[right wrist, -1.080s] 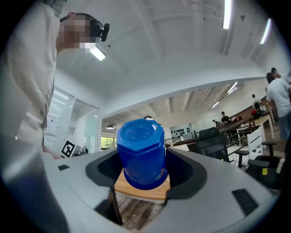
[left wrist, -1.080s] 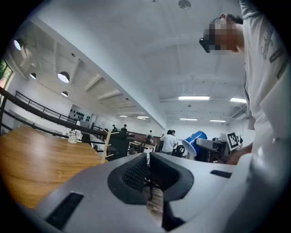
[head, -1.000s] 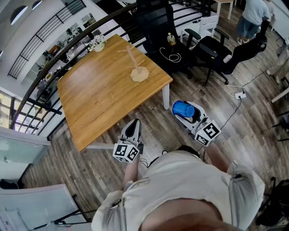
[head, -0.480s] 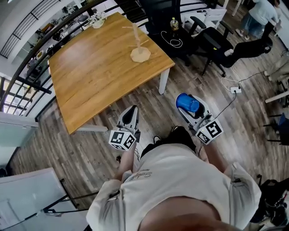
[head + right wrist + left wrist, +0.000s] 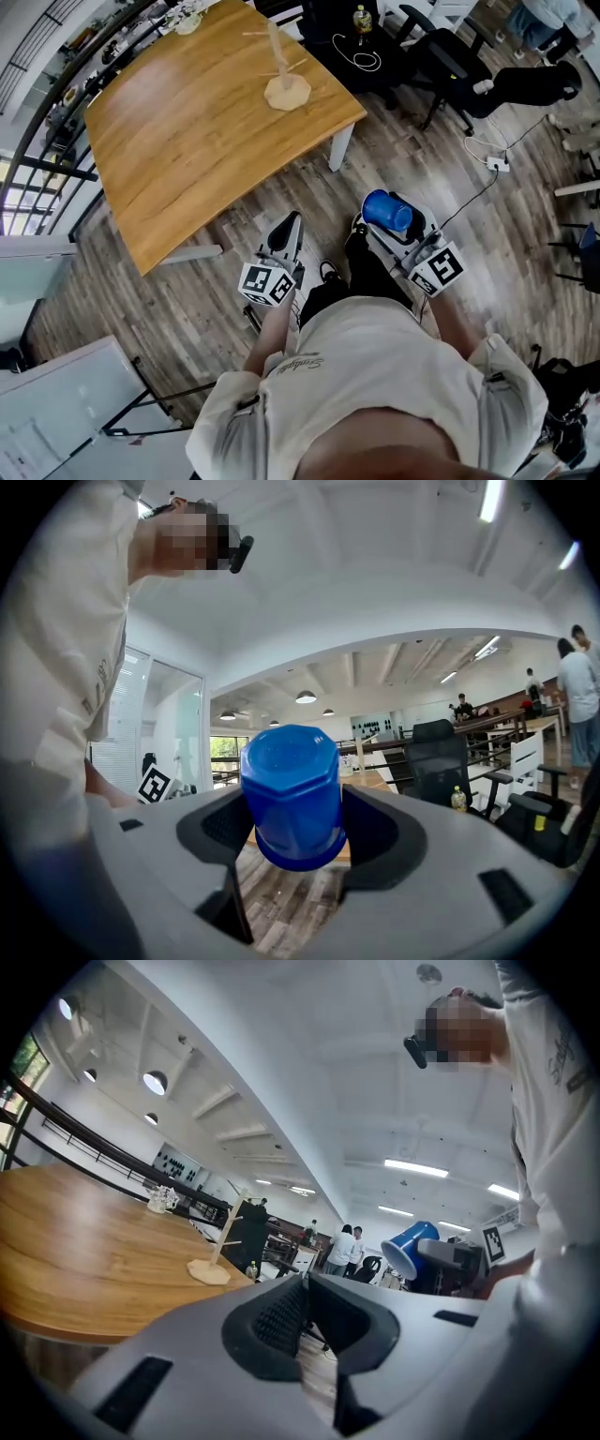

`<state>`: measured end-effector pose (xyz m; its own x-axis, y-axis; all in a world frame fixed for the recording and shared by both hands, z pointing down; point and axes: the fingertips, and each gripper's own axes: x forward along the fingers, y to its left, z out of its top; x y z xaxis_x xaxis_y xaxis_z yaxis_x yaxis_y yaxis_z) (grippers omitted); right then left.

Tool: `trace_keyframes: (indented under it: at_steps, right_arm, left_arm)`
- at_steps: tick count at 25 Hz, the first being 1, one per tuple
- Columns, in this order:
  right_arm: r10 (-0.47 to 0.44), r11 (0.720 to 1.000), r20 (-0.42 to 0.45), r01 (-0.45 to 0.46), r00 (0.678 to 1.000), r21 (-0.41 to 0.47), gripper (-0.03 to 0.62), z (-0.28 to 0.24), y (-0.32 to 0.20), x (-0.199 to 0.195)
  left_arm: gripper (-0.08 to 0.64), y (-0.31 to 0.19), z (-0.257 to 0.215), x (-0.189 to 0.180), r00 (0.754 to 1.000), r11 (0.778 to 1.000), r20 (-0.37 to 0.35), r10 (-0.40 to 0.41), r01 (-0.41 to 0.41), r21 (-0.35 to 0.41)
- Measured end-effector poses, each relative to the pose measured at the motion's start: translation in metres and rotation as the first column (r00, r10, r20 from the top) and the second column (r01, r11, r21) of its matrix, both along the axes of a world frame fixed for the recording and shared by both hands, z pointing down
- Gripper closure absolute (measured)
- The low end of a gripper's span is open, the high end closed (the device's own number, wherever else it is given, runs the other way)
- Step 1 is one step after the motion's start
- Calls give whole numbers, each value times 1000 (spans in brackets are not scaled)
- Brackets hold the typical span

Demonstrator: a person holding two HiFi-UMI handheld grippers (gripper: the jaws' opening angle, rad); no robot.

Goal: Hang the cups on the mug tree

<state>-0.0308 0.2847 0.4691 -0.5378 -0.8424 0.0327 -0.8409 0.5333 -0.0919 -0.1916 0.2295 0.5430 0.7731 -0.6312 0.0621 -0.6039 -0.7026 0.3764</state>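
Note:
A blue cup (image 5: 386,211) is clamped between the jaws of my right gripper (image 5: 392,223), held over the wooden floor to the right of the table; in the right gripper view the blue cup (image 5: 291,797) fills the gap between the jaws, its closed base toward the camera. The wooden mug tree (image 5: 284,75) stands near the far right corner of the wooden table (image 5: 187,141), its pegs bare; in the left gripper view the mug tree (image 5: 217,1255) shows beyond the table edge. My left gripper (image 5: 285,234) is shut and empty, just off the table's near edge.
Black office chairs (image 5: 487,70) and a low black table with a bottle (image 5: 360,19) stand beyond the table. A power strip with cable (image 5: 495,161) lies on the floor at right. A railing (image 5: 56,112) runs along the table's left side. People stand in the distance (image 5: 349,1249).
The view has shifted so the table sits a little higher and closer. Both grippers hold roughly the same positions; the blue cup stays in the right one.

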Motion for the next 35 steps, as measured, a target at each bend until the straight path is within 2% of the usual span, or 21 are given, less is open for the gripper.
trace_keyframes:
  at_steps: [5, 10, 15, 21, 27, 30, 35]
  right_arm:
    - [-48, 999, 37, 47, 998, 19, 313, 0, -49, 5]
    - [-93, 993, 85, 86, 992, 81, 313, -14, -104, 17]
    - [-104, 992, 134, 92, 986, 91, 313, -17, -146, 60]
    - [-117, 987, 114, 102, 987, 128, 313, -21, -199, 111]
    - [-150, 986, 125, 140, 981, 87, 313, -1, -220, 136]
    - [-175, 984, 132, 167, 976, 67, 313, 6, -223, 137]
    - [-203, 979, 143, 201, 969, 26, 313, 23, -240, 140]
  left_arm:
    - [531, -38, -13, 10, 999, 1000, 30, -24, 23, 16]
    - [531, -82, -31, 31, 996, 999, 90, -18, 14, 41]
    - [531, -130, -54, 67, 994, 998, 110, -14, 6, 69]
    - [531, -185, -75, 115, 995, 994, 104, -7, -4, 106]
    - [531, -208, -74, 157, 994, 994, 107, 8, -19, 108]
    - [531, -213, -71, 160, 991, 995, 137, 3, -17, 98]
    - [531, -229, -64, 159, 990, 998, 138, -32, 23, 60]
